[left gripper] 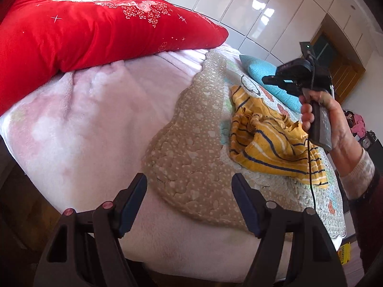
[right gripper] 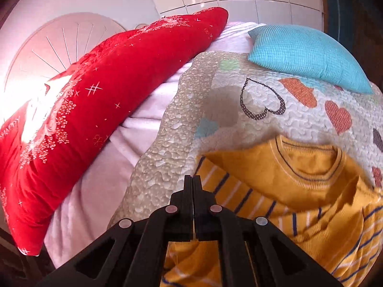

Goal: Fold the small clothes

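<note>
Yellow striped sweater (right gripper: 299, 191) crumpled on quilt (right gripper: 167, 155), right claw (right gripper: 193, 179) closed

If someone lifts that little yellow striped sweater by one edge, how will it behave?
The yellow striped sweater lies rumpled in soft folds, so it would probably droop and hang limp. It looks small and knitted, likely light. Pushed across the textured quilt, it would probably bunch rather than slide.

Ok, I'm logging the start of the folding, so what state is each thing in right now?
Yellow striped shirt: crumpled, unfolded, on the heart quilt.
Left gripper: open, empty, above the bed edge.
Right gripper: shut, nothing visibly between its fingers, over the shirt.
Blue pillow: lying on the quilt.
Red quilt: bunched up.
</note>
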